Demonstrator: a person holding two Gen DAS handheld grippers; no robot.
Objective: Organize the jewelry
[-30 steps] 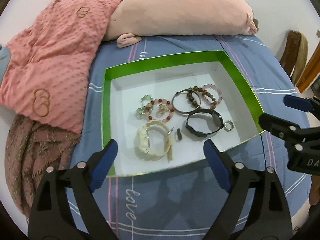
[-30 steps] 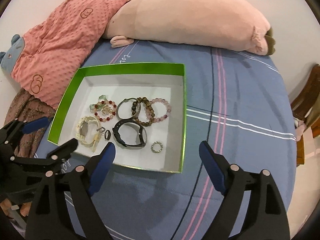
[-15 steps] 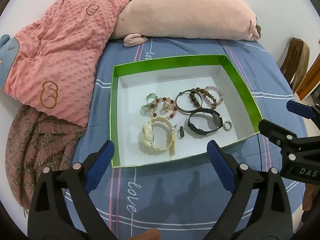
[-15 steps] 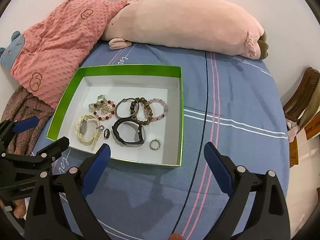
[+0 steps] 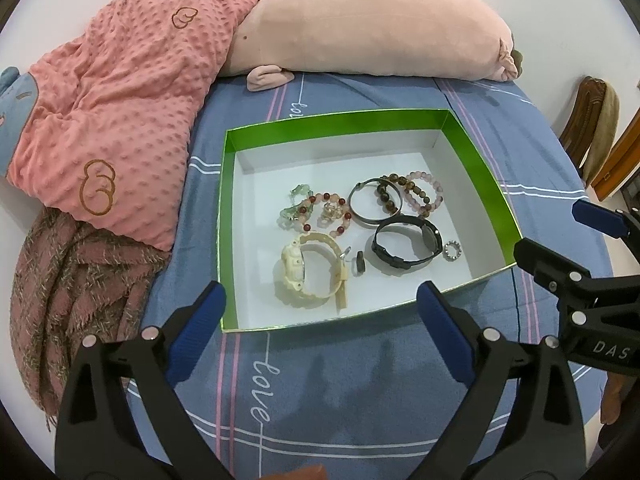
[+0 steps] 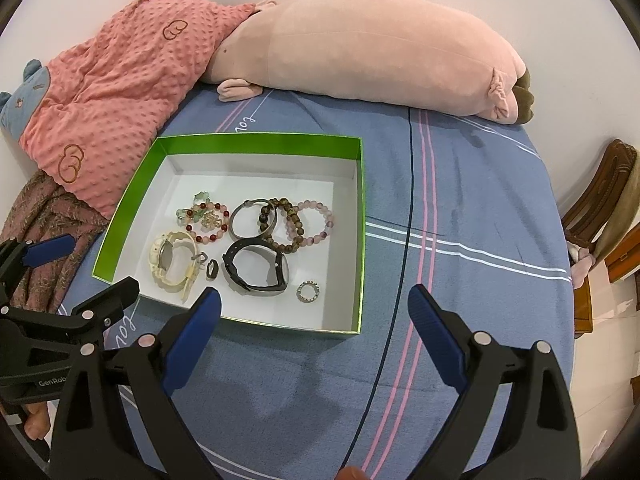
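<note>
A shallow box with green walls (image 5: pixel 336 126) and a white floor lies on the blue sheet. Inside it lie a cream watch (image 5: pixel 308 276), a black watch (image 5: pixel 408 244), a small silver ring (image 5: pixel 453 249), a metal bangle (image 5: pixel 374 202), brown beads (image 5: pixel 390 196), pink beads (image 5: pixel 424 194), a red-and-pink bead bracelet (image 5: pixel 324 216) and a dark little ring (image 5: pixel 360 268). My left gripper (image 5: pixel 320 304) hovers open over the box's near edge, with nothing between its fingers. My right gripper (image 6: pixel 314 302) is open and empty too, over the near right corner of the box (image 6: pixel 256 146).
A pink dotted blanket (image 5: pixel 116 120) and a brown fringed throw (image 5: pixel 76 280) lie left of the box. A long pink plush pillow (image 5: pixel 368 28) lies behind it. Wooden chairs (image 6: pixel 600 200) stand past the bed's right edge. Bare blue sheet (image 6: pixel 460 200) stretches right of the box.
Both views have drawn back a little, so the box looks slightly farther and more of the blanket shows. The left jaws stand a bit wider. The jewelry has not moved.
</note>
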